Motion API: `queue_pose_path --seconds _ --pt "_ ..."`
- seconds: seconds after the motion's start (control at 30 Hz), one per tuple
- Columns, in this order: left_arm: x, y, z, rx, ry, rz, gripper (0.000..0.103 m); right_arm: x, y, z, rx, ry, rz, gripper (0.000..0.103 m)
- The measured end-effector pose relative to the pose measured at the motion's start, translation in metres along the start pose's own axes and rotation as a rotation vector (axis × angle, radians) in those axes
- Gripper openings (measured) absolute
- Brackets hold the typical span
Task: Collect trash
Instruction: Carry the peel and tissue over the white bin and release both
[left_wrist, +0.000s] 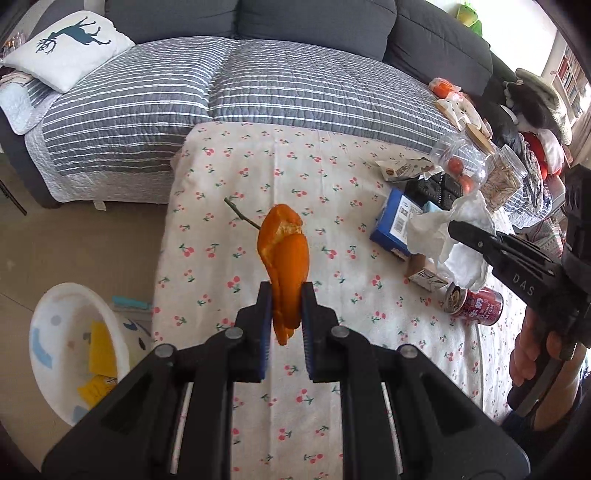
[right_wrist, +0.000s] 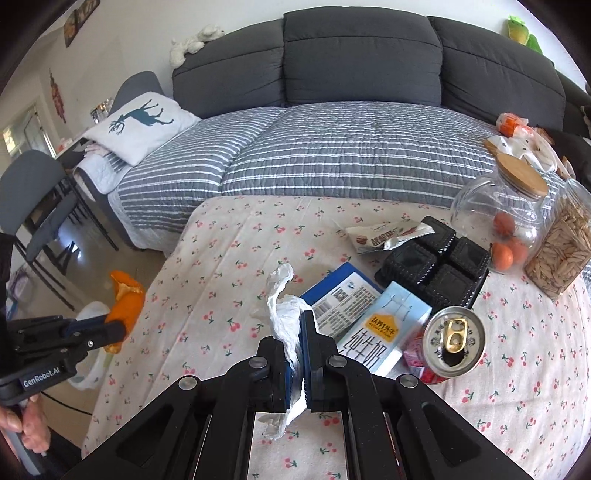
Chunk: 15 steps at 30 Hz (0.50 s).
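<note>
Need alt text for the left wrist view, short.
The left tool is shut on an orange strip of citrus peel, held above a table with a white cherry-print cloth. At right, the right tool grips a crumpled white tissue; a white patterned bin stands on the floor at left.

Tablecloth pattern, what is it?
The tablecloth is white with small red cherries; the right wrist view shows it best.

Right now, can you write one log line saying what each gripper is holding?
left gripper: shut on orange peel | right gripper: shut on tissue | bin: on floor, beside table
</note>
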<state>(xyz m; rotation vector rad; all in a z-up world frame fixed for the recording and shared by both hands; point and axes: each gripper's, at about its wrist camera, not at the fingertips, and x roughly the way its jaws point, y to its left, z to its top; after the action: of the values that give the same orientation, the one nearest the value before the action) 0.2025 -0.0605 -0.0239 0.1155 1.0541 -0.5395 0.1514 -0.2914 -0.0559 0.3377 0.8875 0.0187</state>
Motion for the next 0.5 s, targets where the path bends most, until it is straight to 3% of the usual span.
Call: queue_pose_path --seconds 0.5 --pt "-0.046 0.117 -0.049 -0.166 -0.011 0.119 0.016 0.023 0.113 -0.022 -0.155 0.023 0.083 0.005"
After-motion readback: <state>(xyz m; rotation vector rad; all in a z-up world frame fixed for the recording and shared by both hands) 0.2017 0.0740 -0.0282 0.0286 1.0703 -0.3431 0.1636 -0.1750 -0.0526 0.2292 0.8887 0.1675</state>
